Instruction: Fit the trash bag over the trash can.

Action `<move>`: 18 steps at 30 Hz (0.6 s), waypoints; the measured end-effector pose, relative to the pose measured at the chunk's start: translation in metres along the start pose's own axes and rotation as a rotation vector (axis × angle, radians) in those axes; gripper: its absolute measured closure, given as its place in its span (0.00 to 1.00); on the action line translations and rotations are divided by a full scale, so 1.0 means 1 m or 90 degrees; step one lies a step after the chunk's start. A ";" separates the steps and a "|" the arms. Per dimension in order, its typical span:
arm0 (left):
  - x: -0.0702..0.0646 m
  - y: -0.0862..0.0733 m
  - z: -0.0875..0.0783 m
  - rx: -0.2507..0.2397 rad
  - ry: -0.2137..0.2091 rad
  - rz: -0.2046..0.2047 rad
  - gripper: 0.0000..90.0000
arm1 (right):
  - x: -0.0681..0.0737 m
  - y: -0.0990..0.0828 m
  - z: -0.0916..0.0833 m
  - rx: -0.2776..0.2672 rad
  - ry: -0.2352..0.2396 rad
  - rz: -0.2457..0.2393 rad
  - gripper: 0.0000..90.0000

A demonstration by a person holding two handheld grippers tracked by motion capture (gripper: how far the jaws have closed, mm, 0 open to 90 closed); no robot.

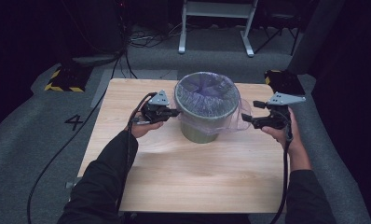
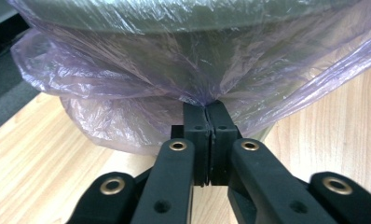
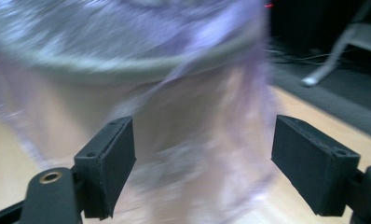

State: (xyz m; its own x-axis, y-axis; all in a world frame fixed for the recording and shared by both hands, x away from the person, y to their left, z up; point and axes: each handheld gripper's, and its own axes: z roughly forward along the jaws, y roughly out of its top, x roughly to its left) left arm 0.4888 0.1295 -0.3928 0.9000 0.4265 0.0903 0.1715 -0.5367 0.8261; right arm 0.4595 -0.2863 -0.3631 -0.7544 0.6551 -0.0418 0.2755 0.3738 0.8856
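While the left gripper (image 2: 207,108) pinches the purple bag (image 2: 127,93) lining the bin (image 1: 205,100), the right gripper (image 3: 202,154) gapes wide, seemingly empty.

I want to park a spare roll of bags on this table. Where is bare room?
The near half of the table, between the two forearms, is bare wood. The far corners are smaller free patches. Around the bin it is crowded: the bag skirt, left gripper and right gripper.

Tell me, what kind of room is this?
Probably a lab or recording studio, not a home: a bare wooden table stands on grey carpet with a taped number 4, cables run across the floor, and the surroundings are dark.
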 end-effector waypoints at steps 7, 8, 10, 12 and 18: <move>-0.004 -0.008 0.008 0.005 -0.004 -0.006 1.00 | 0.023 -0.018 0.024 0.049 -0.020 -0.037 0.69; -0.005 -0.010 0.009 0.007 -0.004 -0.006 1.00 | 0.025 -0.020 0.026 0.042 -0.019 -0.041 0.81; -0.006 -0.014 0.011 0.006 -0.007 -0.009 1.00 | 0.026 -0.023 0.028 0.034 -0.018 -0.041 0.96; -0.008 -0.018 0.014 0.008 -0.005 -0.013 1.00 | 0.026 -0.026 0.028 0.023 -0.017 -0.037 1.00; -0.012 -0.033 0.022 0.022 -0.004 -0.027 1.00 | 0.027 -0.040 0.037 0.042 -0.013 -0.025 1.00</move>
State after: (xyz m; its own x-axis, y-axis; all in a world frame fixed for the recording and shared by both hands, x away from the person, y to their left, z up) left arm 0.4815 0.1261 -0.4334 0.8941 0.4450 0.0514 0.2238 -0.5431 0.8093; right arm 0.4498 -0.2592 -0.4166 -0.7533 0.6521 -0.0851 0.2857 0.4411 0.8508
